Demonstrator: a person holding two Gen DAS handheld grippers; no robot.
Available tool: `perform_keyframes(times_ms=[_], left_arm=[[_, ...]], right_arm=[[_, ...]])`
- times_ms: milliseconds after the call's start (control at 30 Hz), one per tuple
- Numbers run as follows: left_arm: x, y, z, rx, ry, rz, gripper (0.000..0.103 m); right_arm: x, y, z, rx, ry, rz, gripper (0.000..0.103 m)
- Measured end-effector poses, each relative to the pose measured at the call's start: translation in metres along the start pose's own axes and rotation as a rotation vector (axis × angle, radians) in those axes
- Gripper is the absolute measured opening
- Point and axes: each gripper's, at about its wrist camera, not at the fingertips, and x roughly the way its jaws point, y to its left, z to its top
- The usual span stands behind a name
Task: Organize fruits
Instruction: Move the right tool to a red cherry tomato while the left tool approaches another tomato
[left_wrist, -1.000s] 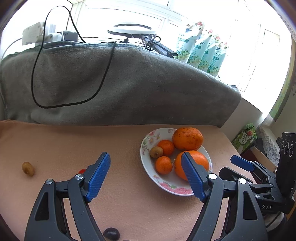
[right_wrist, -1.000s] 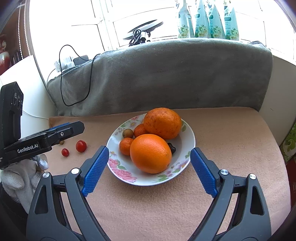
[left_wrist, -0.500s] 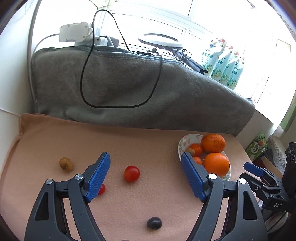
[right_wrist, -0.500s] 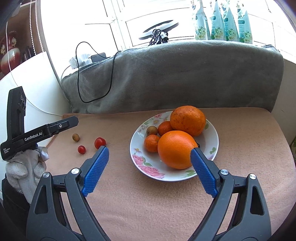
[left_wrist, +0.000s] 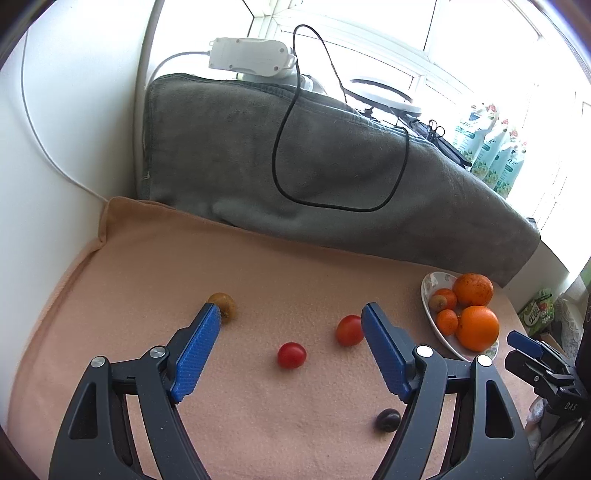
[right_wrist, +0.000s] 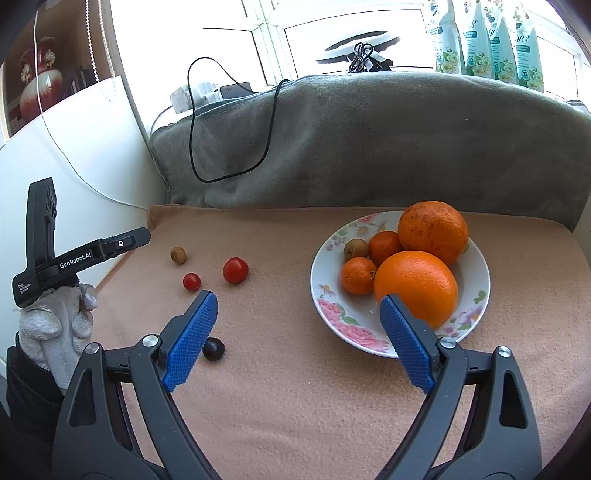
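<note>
Left wrist view: left gripper (left_wrist: 290, 334) stands open and empty above the peach-covered table (left_wrist: 155, 273), a small red tomato (left_wrist: 291, 355) between its blue pads. Larger tomato (left_wrist: 349, 330) lies just beside the right pad, brown fruit (left_wrist: 222, 304) at the left pad's tip, dark fruit (left_wrist: 388, 420) nearer the camera. Right gripper (right_wrist: 299, 317) is likewise open, empty. Floral plate (right_wrist: 334, 310) holds oranges (right_wrist: 415, 286) and tangerines, well apart from the loose fruit.

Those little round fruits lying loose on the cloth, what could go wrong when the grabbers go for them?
The small red cherry tomato could roll off or be crushed by the open left gripper. The floral white plate is already heaped with the big smooth orange, so additions might tumble out.
</note>
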Motion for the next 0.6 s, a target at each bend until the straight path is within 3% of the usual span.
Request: perform_keyframes(times_ms=[167,467,600], left_arm=[[0.002,0.008,-0.009,-0.008,0.012,-0.009,0.076],[0.017,0.007,-0.029,-0.008,0.072,-0.056,0.056],[0.024,0.005,-0.034,-0.003,0.097,-0.076,0.05]], right_arm=[[0.012,0.013,0.003,-0.01,0.02,0.054,0.09],[0.05,0.034,0.014,-0.025,0.081,0.116,0.064],[0.07,0.041,0.017,-0.034,0.117,0.13,0.058]])
